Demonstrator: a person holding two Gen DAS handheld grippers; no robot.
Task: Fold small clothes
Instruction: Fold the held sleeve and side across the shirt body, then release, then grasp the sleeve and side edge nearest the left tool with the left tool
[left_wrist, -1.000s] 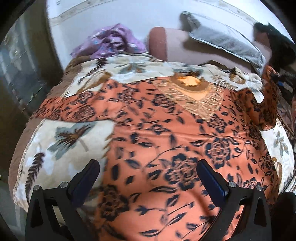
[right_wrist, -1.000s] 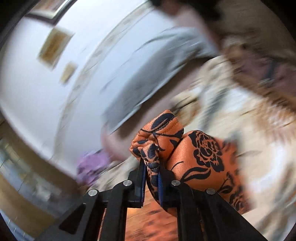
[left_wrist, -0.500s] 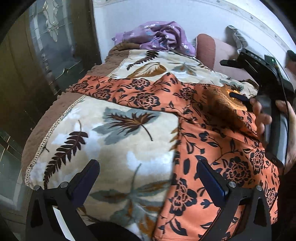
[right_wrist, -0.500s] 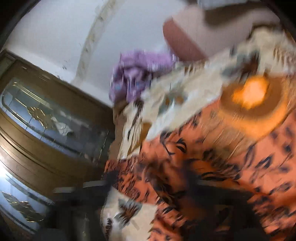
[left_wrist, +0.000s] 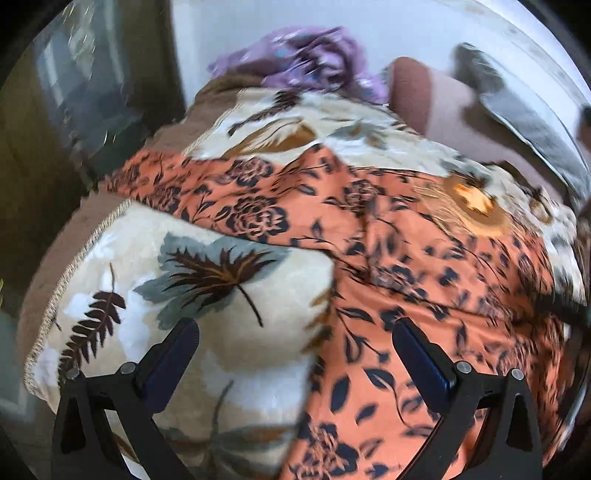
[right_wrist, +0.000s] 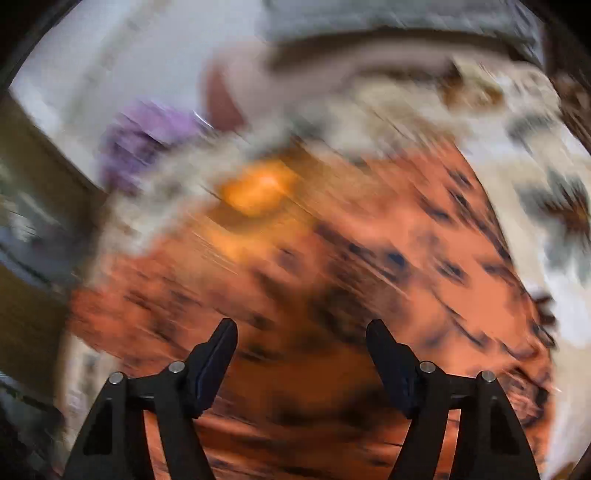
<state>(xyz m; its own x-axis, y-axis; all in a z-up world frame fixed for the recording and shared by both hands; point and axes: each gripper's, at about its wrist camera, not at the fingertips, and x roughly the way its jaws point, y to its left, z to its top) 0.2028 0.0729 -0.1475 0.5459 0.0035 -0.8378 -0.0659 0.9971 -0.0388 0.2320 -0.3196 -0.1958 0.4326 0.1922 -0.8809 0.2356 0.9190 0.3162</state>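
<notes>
The left gripper (left_wrist: 295, 354) is held spread and empty above the leaf-patterned blanket (left_wrist: 207, 280) on the bed. The orange floral garment (left_wrist: 424, 266) is laid on that blanket, one sleeve extended leftward. The right gripper (right_wrist: 301, 352), whose jaws have just been closing, is seen apart over the blurred garment, nothing pinched.

Left gripper (left_wrist: 295, 360): both fingers angled downward, jaws spread wide, nothing between the pads, no contact with the surface below. Right gripper (right_wrist: 301, 352): also angled steeply downward, jaws parted to a moderate gap and just now closing in from a wider spread, nothing held between the fingers; its view is heavily motion-blurred
</notes>
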